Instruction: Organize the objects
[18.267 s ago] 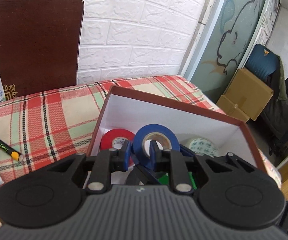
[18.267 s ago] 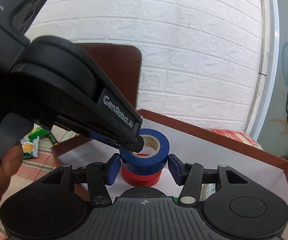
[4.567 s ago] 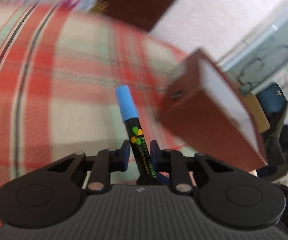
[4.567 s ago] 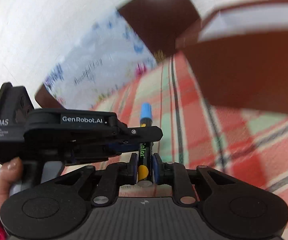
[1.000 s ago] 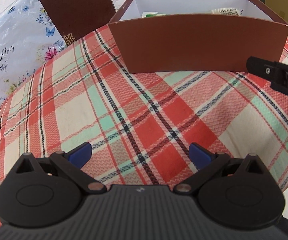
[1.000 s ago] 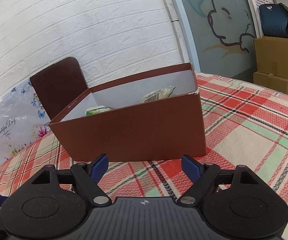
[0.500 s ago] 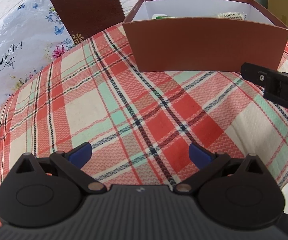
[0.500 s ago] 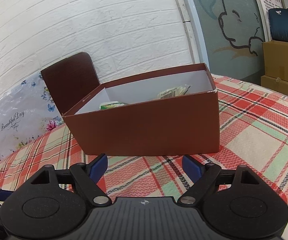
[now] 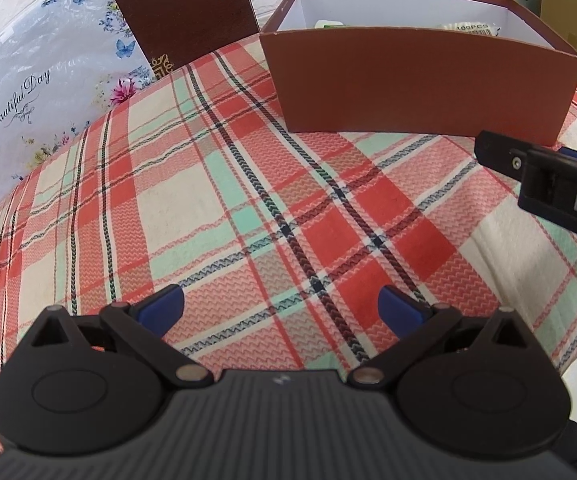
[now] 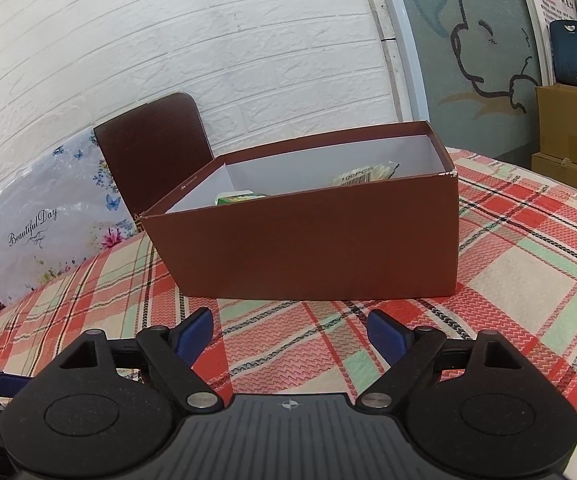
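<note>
A brown cardboard box (image 9: 420, 80) with a white inside stands at the far side of the plaid tablecloth; it also shows in the right wrist view (image 10: 308, 244). A green carton (image 10: 237, 199) and a "100PCS" packet (image 10: 362, 175) poke up inside it. My left gripper (image 9: 280, 307) is open and empty, low over the cloth in front of the box. My right gripper (image 10: 289, 330) is open and empty, facing the box's front wall. The right gripper's body shows at the right edge of the left wrist view (image 9: 548, 188).
A brown chair back (image 9: 180, 12) stands behind the table, beside a floral "Beautiful Day" sheet (image 9: 28, 92). The table's edge (image 9: 568, 360) drops off at the right. Cardboard boxes (image 10: 572, 136) and a blue chair (image 10: 576, 56) stand beyond, by a white brick wall.
Both grippers have drawn back from the box over the last second, still open and empty. Earlier the left held a blue tape roll, then both held a marker; neither shows now.
</note>
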`<move>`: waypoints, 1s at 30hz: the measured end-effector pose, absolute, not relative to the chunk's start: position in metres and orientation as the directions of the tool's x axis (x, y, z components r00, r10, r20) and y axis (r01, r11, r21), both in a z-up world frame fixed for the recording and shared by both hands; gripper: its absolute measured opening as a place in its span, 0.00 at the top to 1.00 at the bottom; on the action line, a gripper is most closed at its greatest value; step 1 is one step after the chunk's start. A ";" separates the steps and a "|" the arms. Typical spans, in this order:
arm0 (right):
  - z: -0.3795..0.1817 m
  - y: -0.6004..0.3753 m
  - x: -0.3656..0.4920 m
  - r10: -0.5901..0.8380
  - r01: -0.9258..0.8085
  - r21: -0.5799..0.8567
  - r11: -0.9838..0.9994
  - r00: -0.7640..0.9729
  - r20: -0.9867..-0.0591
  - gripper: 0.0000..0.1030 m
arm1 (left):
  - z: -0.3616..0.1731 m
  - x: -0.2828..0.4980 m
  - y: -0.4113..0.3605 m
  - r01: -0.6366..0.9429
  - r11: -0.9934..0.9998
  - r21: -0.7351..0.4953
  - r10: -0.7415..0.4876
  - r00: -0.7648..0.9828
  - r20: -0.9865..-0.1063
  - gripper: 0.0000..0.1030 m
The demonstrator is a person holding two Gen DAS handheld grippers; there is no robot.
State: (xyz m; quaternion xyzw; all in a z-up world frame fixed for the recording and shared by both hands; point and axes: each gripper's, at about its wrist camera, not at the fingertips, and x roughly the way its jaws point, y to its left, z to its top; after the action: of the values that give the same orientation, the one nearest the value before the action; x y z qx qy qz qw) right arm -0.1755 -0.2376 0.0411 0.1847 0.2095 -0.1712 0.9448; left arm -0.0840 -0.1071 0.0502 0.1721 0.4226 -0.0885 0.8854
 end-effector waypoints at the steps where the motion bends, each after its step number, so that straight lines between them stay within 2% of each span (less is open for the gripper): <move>1: 0.041 -0.237 -0.175 -0.244 0.400 0.277 0.874 0.853 -0.461 0.18 | 0.050 -0.084 -0.106 0.302 0.925 0.229 -0.011 0.626 -0.780 0.00; 30: 0.036 -0.224 -0.171 -0.244 0.402 0.272 0.874 0.848 -0.470 0.18 | 0.046 -0.084 -0.099 0.305 0.931 0.202 -0.036 0.626 -0.779 0.00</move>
State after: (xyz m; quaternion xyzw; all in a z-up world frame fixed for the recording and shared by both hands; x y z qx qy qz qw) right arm -0.1709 -0.2244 0.0360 0.1831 0.2159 -0.1713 0.9437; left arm -0.0842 -0.0994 0.0463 0.1597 0.4217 -0.0962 0.8874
